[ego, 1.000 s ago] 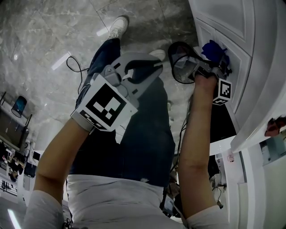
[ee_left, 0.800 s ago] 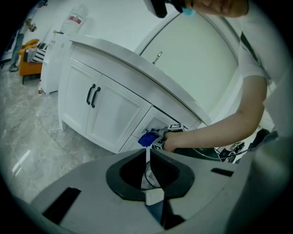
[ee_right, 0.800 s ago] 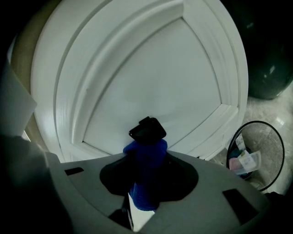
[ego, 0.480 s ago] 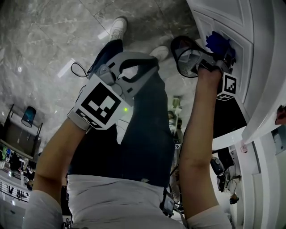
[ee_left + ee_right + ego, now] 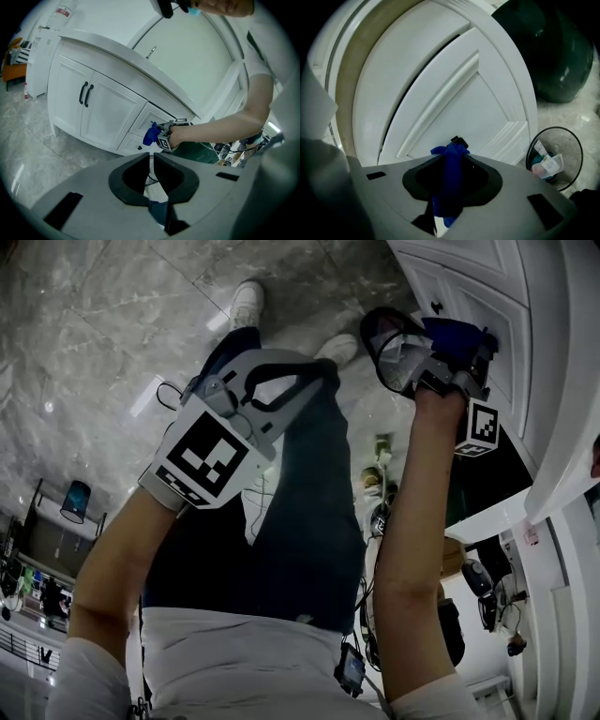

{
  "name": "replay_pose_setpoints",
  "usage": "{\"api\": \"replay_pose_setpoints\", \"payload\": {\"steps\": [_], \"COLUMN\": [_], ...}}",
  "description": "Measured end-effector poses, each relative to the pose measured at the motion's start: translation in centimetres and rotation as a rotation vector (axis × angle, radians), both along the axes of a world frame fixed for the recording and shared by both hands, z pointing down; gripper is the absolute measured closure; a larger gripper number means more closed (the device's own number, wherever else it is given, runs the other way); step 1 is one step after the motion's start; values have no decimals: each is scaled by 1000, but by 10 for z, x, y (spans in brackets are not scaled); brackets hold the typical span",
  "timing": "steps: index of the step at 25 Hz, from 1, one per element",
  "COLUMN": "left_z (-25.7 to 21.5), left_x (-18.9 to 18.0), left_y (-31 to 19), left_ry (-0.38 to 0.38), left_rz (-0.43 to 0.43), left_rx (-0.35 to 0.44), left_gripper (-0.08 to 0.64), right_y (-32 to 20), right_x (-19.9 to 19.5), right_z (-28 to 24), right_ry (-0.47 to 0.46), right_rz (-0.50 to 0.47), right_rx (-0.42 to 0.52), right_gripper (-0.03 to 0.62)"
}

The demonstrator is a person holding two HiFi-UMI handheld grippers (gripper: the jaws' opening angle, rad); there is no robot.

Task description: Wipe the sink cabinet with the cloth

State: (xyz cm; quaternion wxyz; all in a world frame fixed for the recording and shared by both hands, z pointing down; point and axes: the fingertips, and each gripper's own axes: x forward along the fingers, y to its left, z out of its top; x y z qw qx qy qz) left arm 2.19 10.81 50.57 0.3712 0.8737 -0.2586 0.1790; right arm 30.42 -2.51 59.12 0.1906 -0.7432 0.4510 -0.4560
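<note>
R gripper (image 5: pixel 451 157) clamped on crumpled blue cloth (image 5: pixel 449 180). Bunched cloth tip sits against the white paneled cabinet drawer front (image 5: pixel 454 93), next to small black knob (image 5: pixel 459 141). L gripper (image 5: pixel 151 158) jaws closed, empty, well away.

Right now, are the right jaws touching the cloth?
Touching. In the right gripper view, the cloth is pinched between the jaws of the right gripper, its tip poking out toward the cabinet.

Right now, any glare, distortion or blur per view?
Head view: sharp, with glare streaks on the floor. Left gripper view: fisheye bows the sink cabinet, and the corners are vignetted black. Right gripper view: same bowing; the cloth near the lens looks dark and soft.
</note>
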Motion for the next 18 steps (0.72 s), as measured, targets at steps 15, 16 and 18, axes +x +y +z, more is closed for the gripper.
{"api": "replay_pose_setpoints", "payload": {"steps": [15,16,18], "left_z": [-7,-7,-6], "left_x": [3,6,10], "left_y": [-1,-1,-2], "left_ry": [1,2,2], "left_rz": [55,60,68], "left_rx": [7,6,5], "left_gripper": [548,548,548], "right_y": [14,12,9], "right_x": [58,58,55], "right_z": [-44,-43,-38], "right_ry": [140,131,113], "right_rz": [-11,-17,-31], "right_rx": [40,40,27], "right_gripper": [500,500,500]}}
